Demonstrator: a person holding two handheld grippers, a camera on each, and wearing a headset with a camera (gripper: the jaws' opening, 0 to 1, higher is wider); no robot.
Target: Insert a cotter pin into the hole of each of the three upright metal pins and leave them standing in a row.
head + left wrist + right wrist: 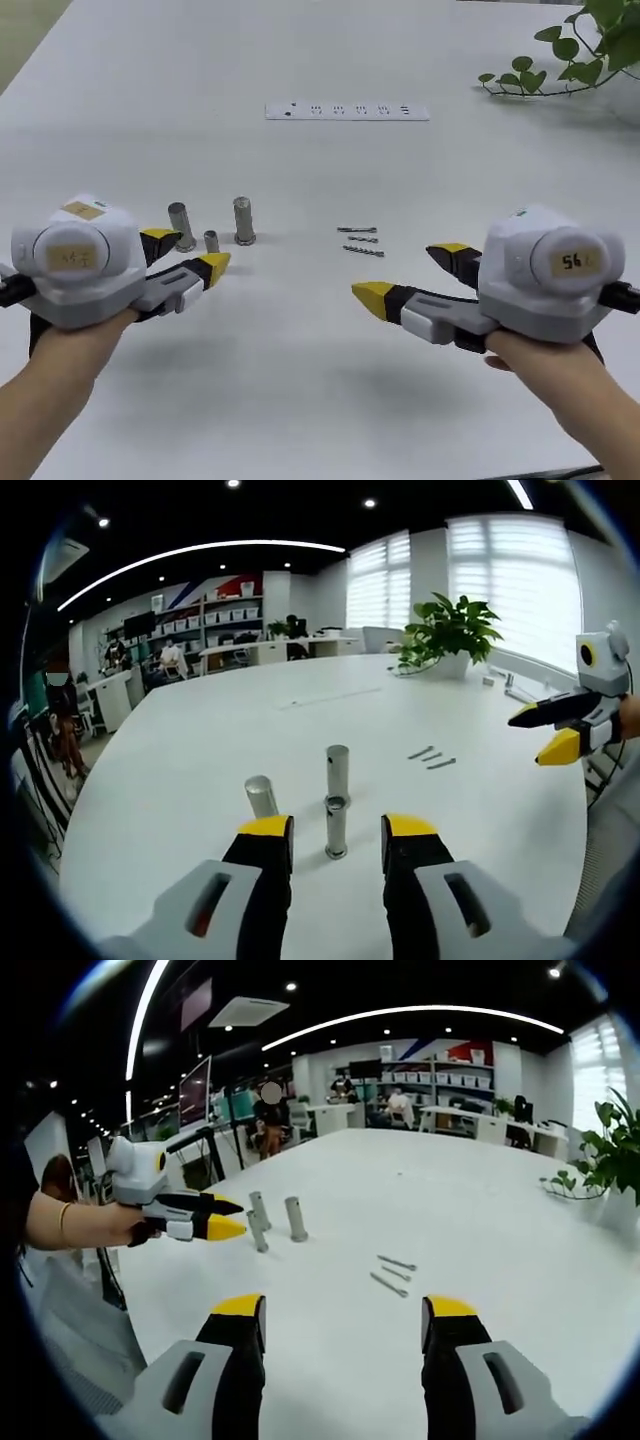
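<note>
Three upright metal pins stand close together on the white table: one on the left (180, 225), a shorter one in the middle (211, 241) and one on the right (244, 220). Three cotter pins (361, 241) lie flat to their right. My left gripper (188, 250) is open and hovers just in front of the metal pins; the short pin (336, 827) stands ahead of the gap between its jaws. My right gripper (410, 272) is open and empty, a short way in front of and to the right of the cotter pins (395, 1273). Neither gripper touches anything.
A white power strip (347, 111) lies farther back on the table. A potted green plant (590, 50) trails leaves at the far right corner. The left gripper view takes in the right gripper (555, 730). An office with shelves and people lies beyond the table.
</note>
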